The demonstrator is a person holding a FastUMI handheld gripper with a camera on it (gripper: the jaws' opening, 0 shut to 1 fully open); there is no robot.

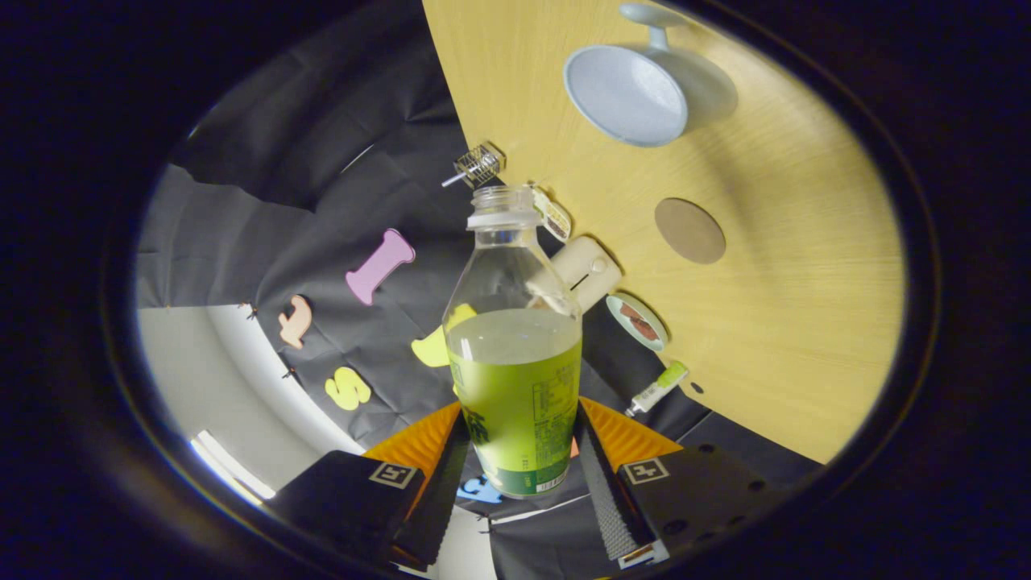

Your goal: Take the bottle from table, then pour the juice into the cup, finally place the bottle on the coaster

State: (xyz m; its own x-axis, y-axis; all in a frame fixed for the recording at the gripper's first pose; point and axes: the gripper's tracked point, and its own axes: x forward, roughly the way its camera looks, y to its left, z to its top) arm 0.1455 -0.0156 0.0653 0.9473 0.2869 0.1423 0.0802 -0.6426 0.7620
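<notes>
Bottle [515, 354] is being gripped at its lower body by the tongs [519, 451], both fingers pressed on its sides. It is uncapped, about half full of juice, and held off the worktop [805, 322]. Cup [628, 93] is lying beyond the bottle neck, with the round coaster [689, 231] nearer. Small clutter is sitting along the worktop edge.

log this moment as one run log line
hand-held gripper: shut on bottle | bottle: lifted, uncapped, part full | cup: beyond, on table | coaster: bare
</notes>
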